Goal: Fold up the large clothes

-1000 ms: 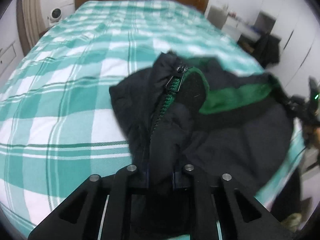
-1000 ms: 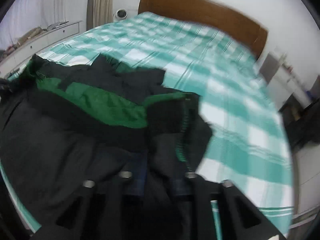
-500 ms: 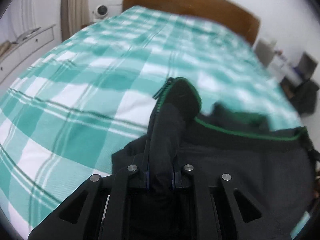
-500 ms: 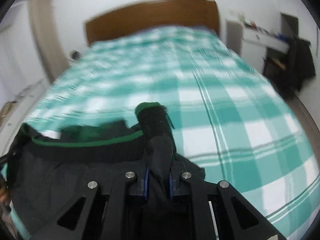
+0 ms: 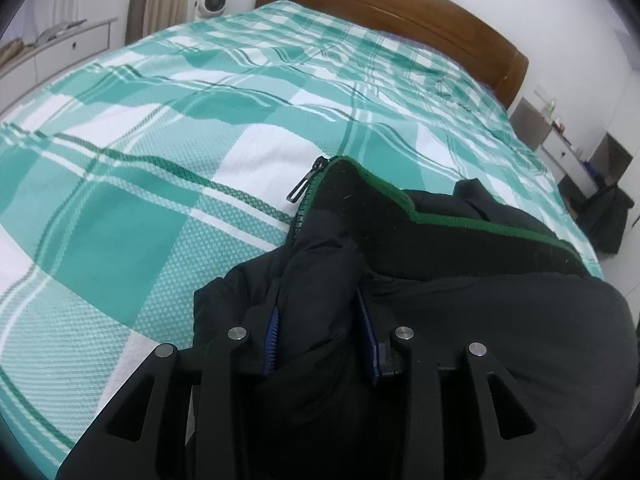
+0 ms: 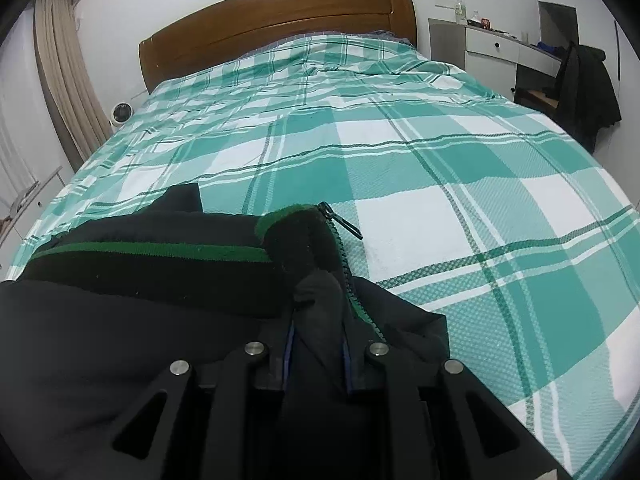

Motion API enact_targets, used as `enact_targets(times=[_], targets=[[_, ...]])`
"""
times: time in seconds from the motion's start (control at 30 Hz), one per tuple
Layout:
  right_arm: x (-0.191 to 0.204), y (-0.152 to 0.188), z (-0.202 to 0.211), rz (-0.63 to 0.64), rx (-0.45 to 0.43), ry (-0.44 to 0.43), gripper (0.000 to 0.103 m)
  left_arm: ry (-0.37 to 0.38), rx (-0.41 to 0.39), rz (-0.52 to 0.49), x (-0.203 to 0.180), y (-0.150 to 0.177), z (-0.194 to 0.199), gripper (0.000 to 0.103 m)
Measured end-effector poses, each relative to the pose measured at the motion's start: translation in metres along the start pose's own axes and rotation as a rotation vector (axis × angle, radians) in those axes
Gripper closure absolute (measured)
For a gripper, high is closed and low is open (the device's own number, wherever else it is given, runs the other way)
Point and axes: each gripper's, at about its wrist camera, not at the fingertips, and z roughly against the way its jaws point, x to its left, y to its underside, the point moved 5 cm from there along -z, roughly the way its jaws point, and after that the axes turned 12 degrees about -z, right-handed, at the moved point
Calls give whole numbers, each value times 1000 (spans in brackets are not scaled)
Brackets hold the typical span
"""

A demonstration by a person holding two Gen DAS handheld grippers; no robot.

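left wrist view: black jacket laid on the checked bed, collar end and zip pull toward the headboard. left gripper at the collar corner, jaws opening – fabric between the blue pads, grip apparently slackening to let the corner down.

right wrist view: right gripper pinched near shut on the opposite collar corner beside the zip – likely pinning that edge straight.

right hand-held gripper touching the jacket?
Touching. The right wrist view shows the right hand-held gripper pinching a bunched fold of the black jacket between both fingers, no gap at either pad.
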Motion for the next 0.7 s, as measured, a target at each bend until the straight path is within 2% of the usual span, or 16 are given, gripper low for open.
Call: enact_targets(times=[0.33,0.7], targets=[[-1,0,-4,-6,-1,-4,85,44,-6,35,5,1,-7,67],[-1,1,-6,-2,-2,2,85,57,-11,47,6,2,-8,66]])
